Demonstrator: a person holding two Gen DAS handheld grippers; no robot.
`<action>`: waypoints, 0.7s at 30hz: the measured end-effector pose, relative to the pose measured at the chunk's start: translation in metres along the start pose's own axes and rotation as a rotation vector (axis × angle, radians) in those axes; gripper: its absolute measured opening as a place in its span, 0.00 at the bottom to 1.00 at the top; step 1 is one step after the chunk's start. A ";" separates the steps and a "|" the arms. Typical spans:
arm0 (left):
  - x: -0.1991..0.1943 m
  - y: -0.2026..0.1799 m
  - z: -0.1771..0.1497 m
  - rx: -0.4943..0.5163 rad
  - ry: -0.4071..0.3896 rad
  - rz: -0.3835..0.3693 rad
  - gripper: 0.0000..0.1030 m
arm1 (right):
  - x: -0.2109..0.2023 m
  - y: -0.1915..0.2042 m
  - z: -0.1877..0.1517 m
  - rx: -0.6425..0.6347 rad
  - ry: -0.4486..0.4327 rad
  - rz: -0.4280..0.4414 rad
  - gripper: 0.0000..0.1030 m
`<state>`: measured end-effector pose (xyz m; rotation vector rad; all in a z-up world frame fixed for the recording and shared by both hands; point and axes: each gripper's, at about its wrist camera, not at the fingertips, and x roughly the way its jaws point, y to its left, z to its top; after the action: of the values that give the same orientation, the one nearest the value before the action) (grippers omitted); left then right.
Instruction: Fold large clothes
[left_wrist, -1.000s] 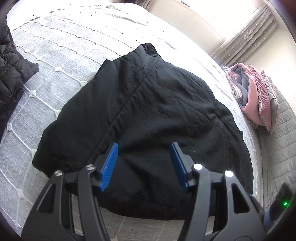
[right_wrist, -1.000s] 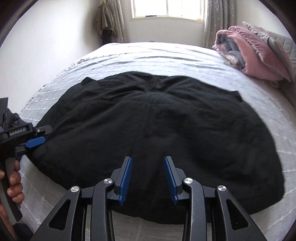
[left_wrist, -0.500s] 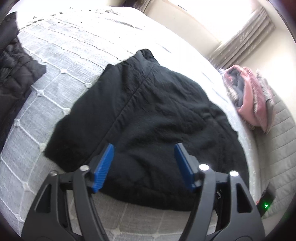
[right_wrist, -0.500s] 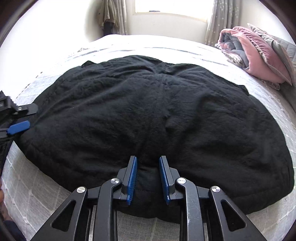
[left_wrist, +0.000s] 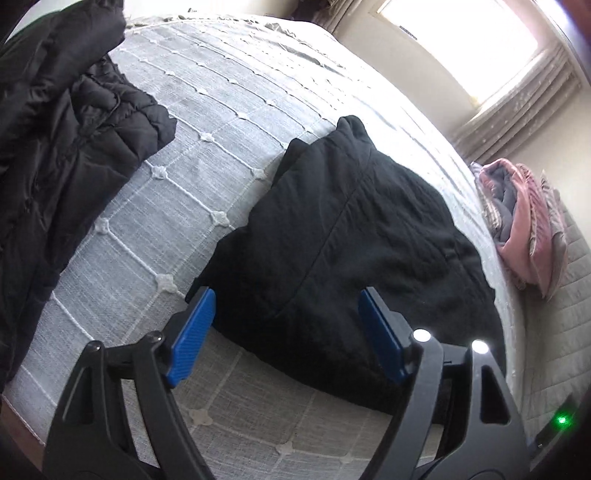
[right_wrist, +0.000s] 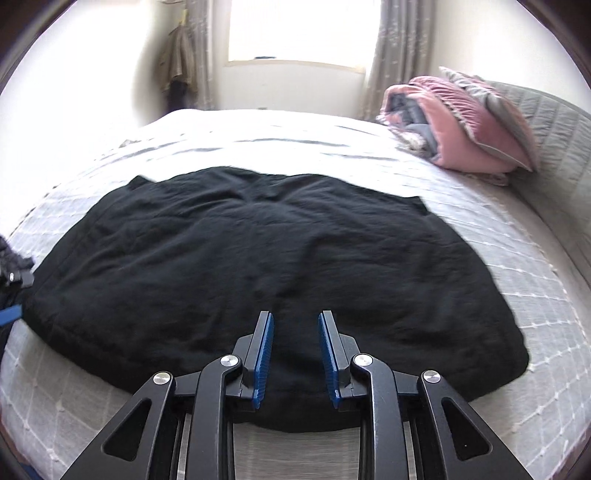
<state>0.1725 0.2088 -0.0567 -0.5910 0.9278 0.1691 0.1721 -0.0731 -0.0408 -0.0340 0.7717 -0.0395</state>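
A large black garment lies spread flat on the white quilted bed; it also shows in the left wrist view. My left gripper is wide open and empty above the garment's near left corner. My right gripper is partly open and empty, raised just above the garment's near hem at its middle. The tip of the left gripper shows at the left edge of the right wrist view.
A black puffer jacket lies on the bed to the left. A pink and grey bundle of bedding rests at the far right by the padded headboard. A window with curtains is beyond the bed.
My right gripper had narrowed low over the hem, and now it is wider and lifted back. My left gripper has moved left toward the garment's corner and opened wider.
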 end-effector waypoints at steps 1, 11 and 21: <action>0.001 -0.003 -0.001 0.015 0.000 0.011 0.80 | -0.002 -0.006 0.002 0.016 -0.008 -0.017 0.25; 0.030 -0.021 -0.017 0.109 0.129 0.119 0.92 | -0.007 -0.041 0.011 0.109 -0.046 -0.083 0.63; 0.047 0.009 -0.015 -0.239 0.164 -0.182 0.92 | 0.002 -0.041 0.009 0.120 -0.009 -0.052 0.63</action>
<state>0.1864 0.2026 -0.1047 -0.9174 1.0140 0.0688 0.1787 -0.1141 -0.0344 0.0599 0.7585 -0.1346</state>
